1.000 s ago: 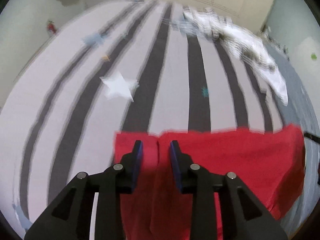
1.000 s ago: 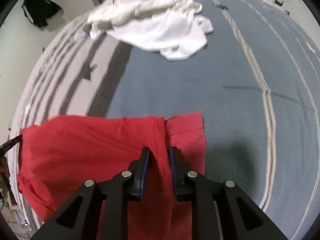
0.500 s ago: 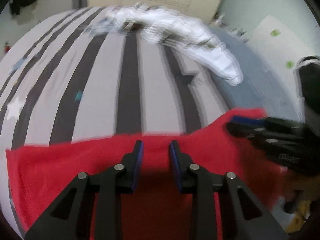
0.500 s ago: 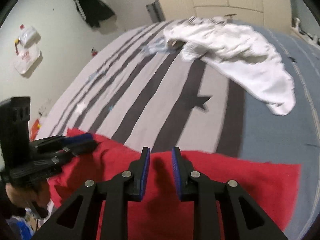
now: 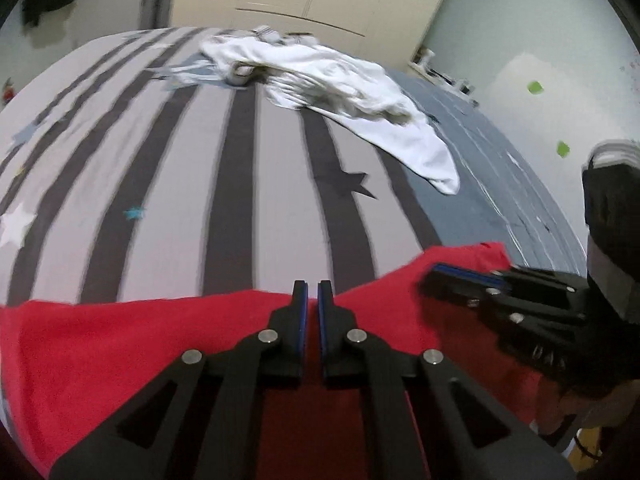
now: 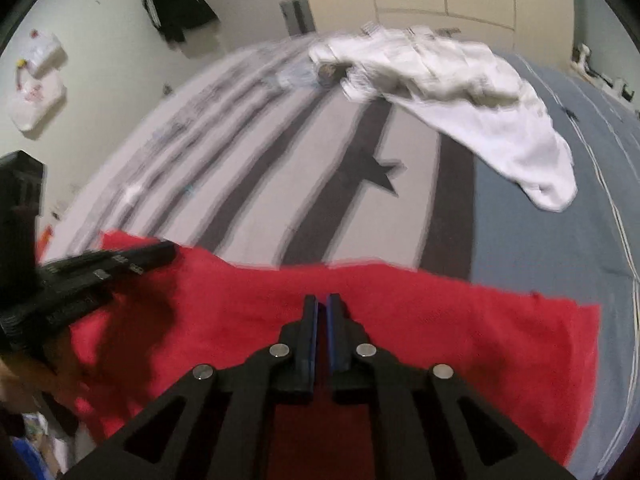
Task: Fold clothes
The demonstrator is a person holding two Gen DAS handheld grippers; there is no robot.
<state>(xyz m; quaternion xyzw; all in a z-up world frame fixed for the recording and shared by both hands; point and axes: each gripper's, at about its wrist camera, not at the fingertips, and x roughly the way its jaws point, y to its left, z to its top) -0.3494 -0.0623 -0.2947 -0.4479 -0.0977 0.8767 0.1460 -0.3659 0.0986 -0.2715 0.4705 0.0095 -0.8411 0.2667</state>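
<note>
Since a second ago both grippers have swung inward toward each other over the red garment (image 5: 132,344), and their jaws have just been closing. Earlier each straddled a raised fold of red cloth near an outer edge; now each points at the garment's middle stretch, and each shows in the other's view.

That red garment (image 6: 460,332) lies spread across the near edge of the bed, its far hem running side to side just past both sets of fingertips. It fills the lower part of each view and passes under the fingers.

In the left wrist view, the left gripper (image 5: 311,294) has its blue pads drawn almost together, only a thin slit between them, their tips right at the red hem. Whether cloth is pinched there cannot be made out. The right gripper (image 6: 321,308) looks the same in its own view: pads nearly touching, over red cloth, no fabric visibly caught in the slit.

Beyond the hem lies the striped bedsheet (image 5: 168,168), grey and dark with star shapes, and to its right a blue-grey cover (image 6: 532,236). Well apart, toward the far side of the bed, sits a crumpled heap of white clothes (image 5: 340,80).
</note>
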